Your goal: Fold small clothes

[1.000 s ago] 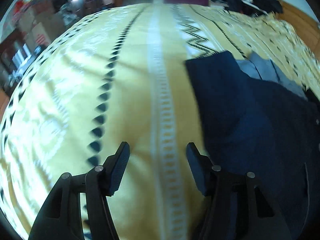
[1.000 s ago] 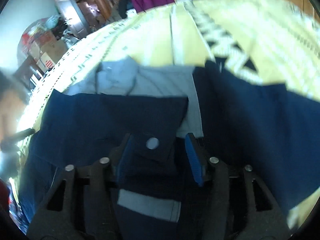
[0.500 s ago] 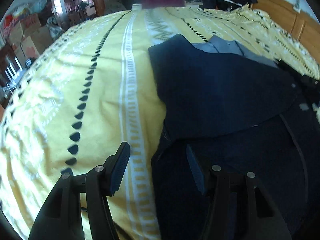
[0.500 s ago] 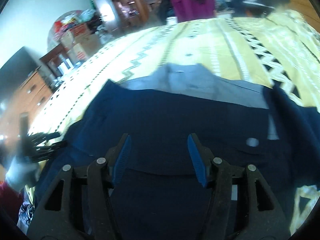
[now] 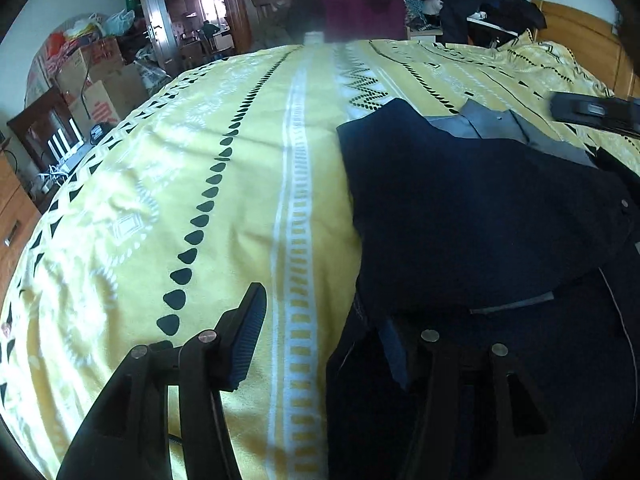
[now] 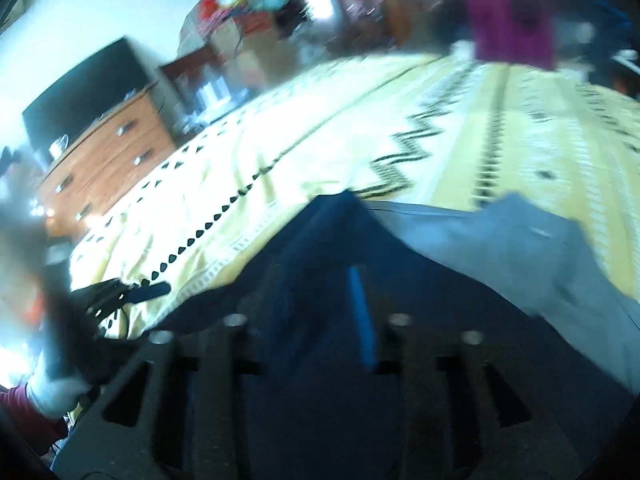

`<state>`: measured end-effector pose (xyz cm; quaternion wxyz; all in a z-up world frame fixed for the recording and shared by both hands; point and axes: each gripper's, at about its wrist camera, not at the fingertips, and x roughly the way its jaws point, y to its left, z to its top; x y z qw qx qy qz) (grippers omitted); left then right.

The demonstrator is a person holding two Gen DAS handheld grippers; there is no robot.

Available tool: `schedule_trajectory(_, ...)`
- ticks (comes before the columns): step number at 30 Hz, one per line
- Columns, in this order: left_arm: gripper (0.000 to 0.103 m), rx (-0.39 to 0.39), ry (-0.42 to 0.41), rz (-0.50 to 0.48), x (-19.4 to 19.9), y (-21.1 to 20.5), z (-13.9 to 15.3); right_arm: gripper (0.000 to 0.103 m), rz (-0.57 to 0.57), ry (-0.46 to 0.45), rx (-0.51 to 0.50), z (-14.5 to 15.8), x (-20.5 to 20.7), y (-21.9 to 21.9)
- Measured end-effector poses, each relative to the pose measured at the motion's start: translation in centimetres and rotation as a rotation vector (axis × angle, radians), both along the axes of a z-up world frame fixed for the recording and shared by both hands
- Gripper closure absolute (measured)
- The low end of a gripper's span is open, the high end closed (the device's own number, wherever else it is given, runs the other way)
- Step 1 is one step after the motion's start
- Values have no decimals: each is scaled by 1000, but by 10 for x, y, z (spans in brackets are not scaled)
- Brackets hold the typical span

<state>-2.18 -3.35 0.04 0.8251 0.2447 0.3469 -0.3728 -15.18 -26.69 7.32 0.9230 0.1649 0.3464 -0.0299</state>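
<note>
A navy garment (image 5: pixel 480 220) lies flat on the yellow patterned bedspread (image 5: pixel 180 200), with its grey lining (image 5: pixel 492 128) showing at the far edge. My left gripper (image 5: pixel 320 344) is open at the garment's near left edge: its left finger is over bare bedspread and its right finger over the navy cloth. The right wrist view is blurred. In it my right gripper (image 6: pixel 320 308) hangs low over the navy garment (image 6: pixel 328 240), with a gap still between its fingers and the grey lining (image 6: pixel 520 248) to the right. Whether it touches the cloth is unclear.
Cardboard boxes (image 5: pixel 92 88) and an open doorway stand beyond the bed's left side. A wooden dresser (image 6: pixel 108 160) is at the left. A maroon garment (image 5: pixel 360 8) hangs past the far end, beside piled dark clothes (image 5: pixel 480 4). A gloved hand (image 6: pixel 52 384) holds the left gripper.
My right gripper let go of the navy flap, swung left over the garment, and its fingers now stand closer together. My left gripper drew back slightly and stays open at the garment's left edge.
</note>
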Motion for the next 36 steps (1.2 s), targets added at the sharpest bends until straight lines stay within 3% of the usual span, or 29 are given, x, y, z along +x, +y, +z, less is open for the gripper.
schedule_trajectory(4, 44, -7, 14, 4, 1, 4, 0, 77, 51, 147, 2, -49, 71, -8)
schedule_trajectory(6, 43, -15, 23, 9, 2, 6, 0, 89, -12, 220, -74, -68, 84, -17)
schedule_trajectory(8, 42, -23, 41, 17, 3, 10, -1, 100, -98, 224, -35, -69, 81, -36)
schedule_trajectory(12, 40, -35, 77, 22, 8, 13, -6, 93, -137, 155, -31, -44, 69, -31)
schedule_trajectory(14, 39, -40, 87, 22, 10, 12, -8, 89, -63, 109, -39, -33, 74, -11)
schedule_trajectory(18, 39, -35, 77, 23, 7, 11, -9, 69, 129, 87, -25, -34, 99, 23)
schedule_trajectory(20, 38, -37, 79, 25, 7, 11, -9, 72, 146, 201, -71, -59, 114, 22)
schedule_trajectory(21, 38, -39, 80, 26, 7, 11, -9, 82, 123, 223, -93, -67, 115, 17)
schedule_trajectory(23, 37, -44, 86, 27, 8, 12, -8, 90, 64, 211, -62, -66, 108, 2)
schedule_trajectory(25, 36, -47, 91, 30, 9, 13, -8, 85, 26, 185, -83, -53, 97, 3)
schedule_trajectory(28, 34, -48, 102, 34, 10, 14, -9, 81, 81, 112, -33, -32, 83, 15)
schedule_trajectory(30, 32, -53, 109, 38, 12, 16, -9, 70, 171, 118, -24, -39, 68, 37)
schedule_trajectory(32, 31, -54, 112, 42, 12, 17, -9, 67, 211, 210, -69, -69, 61, 56)
schedule_trajectory(33, 31, -52, 113, 42, 12, 17, -9, 66, 202, 190, -93, -74, 56, 58)
schedule_trajectory(36, 30, -48, 107, 40, 11, 16, -9, 65, 147, 156, -73, -53, 38, 60)
